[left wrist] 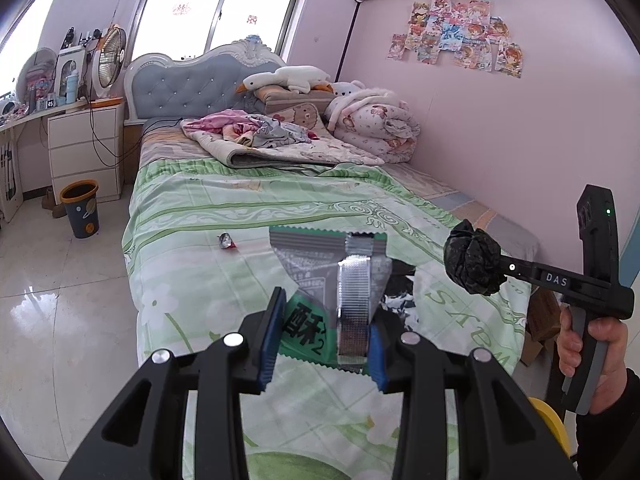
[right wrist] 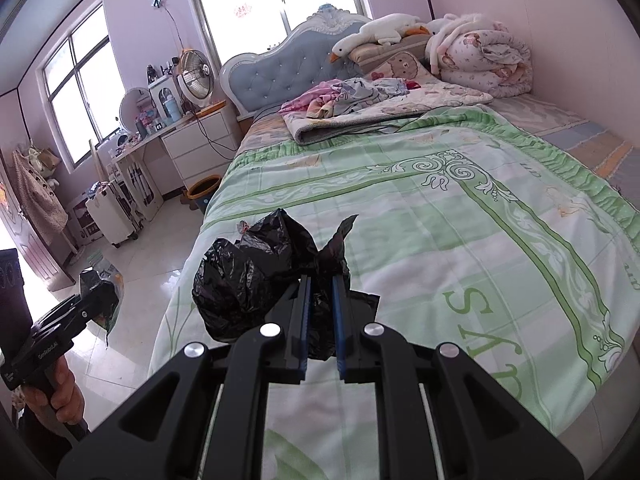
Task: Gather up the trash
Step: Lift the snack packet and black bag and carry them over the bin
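Holding a green-and-silver snack wrapper (left wrist: 332, 292) between its blue pads, the left gripper (left wrist: 324, 344) is seen above the foot of the bed (left wrist: 240, 200); the jaws are partly closed and clamped on the wrapper, which stands upright between them. In the left wrist view the right gripper (left wrist: 502, 266) is at 3 o'clock, carried by a hand (left wrist: 592, 356), with a crumpled black plastic bag (left wrist: 474, 262) bunched at its tip. In the right wrist view the right gripper's jaws are drawn almost together and are pinched on that bag (right wrist: 256, 276), most of which bulges toward 10 o'clock from the fingertips. The left gripper (right wrist: 94, 280) is seen there at 8 o'clock, over the tiled floor (right wrist: 160, 256) beside the bed. A small crumpled red-and-silver wrapper (left wrist: 227, 241) is left on the green patterned blanket (left wrist: 192, 208), near the bed's edge, at 10 o'clock from the left gripper's tips; in the right wrist view it is mostly hidden behind the black bag. A dark waste bin with an orange rim (left wrist: 80, 208) is standing on the floor by the white drawer unit (left wrist: 86, 148), at 9 o'clock in the left view, well apart from both grippers.
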Available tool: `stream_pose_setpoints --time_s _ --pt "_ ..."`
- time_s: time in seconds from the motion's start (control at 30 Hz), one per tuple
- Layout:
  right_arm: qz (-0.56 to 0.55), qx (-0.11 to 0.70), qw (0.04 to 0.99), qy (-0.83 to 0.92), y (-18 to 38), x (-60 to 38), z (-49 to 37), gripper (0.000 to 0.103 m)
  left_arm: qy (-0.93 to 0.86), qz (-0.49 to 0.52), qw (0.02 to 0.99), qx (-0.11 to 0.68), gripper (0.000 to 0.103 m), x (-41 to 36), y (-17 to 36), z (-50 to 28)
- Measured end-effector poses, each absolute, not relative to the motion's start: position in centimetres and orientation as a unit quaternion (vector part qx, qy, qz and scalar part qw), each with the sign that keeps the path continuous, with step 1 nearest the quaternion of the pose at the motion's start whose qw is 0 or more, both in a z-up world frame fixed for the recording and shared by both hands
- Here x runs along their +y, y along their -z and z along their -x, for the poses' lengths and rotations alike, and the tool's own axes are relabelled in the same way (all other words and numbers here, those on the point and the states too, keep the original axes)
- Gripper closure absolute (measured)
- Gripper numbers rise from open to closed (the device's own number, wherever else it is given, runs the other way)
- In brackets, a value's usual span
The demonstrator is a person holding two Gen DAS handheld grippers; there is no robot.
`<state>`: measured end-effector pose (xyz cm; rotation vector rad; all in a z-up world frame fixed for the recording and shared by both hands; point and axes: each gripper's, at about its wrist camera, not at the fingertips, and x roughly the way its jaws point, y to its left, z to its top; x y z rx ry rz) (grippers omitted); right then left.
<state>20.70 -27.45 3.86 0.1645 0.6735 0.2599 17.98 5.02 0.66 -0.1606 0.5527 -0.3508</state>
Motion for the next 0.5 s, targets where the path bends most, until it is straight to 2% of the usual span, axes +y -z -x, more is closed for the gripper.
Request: stream_pose_setpoints --time_s 0.5 --pt "-0.09 0.316 0.94 -0.091 -4.8 -31.8 -11.0 0.093 0.214 0.068 0.941 0.255 0.069 1.9 -2.6 -12.6"
